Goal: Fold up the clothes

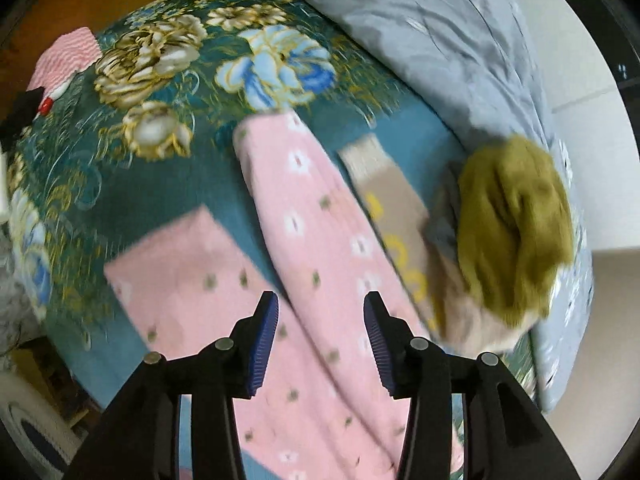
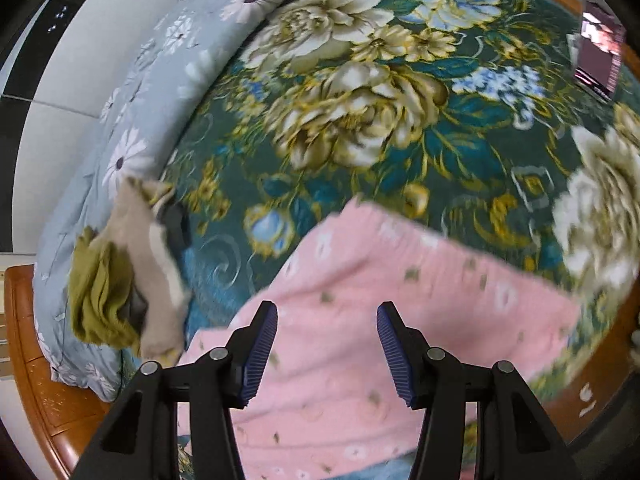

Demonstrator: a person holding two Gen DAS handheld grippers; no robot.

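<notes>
Below the left gripper [image 1: 320,342], the pink pyjamas [image 1: 316,248] lie spread on the flowered bedspread [image 1: 168,92]; its fingers [image 1: 264,348] stand apart with nothing pinched between them. To their right sit a beige cloth [image 1: 396,204] and an olive garment [image 1: 516,224] against a grey quilt [image 1: 432,28]. Under the right gripper [image 2: 327,350], whose fingers [image 2: 394,354] are also spread and empty, the pyjamas stretch ahead, with the olive garment off to their left.
</notes>
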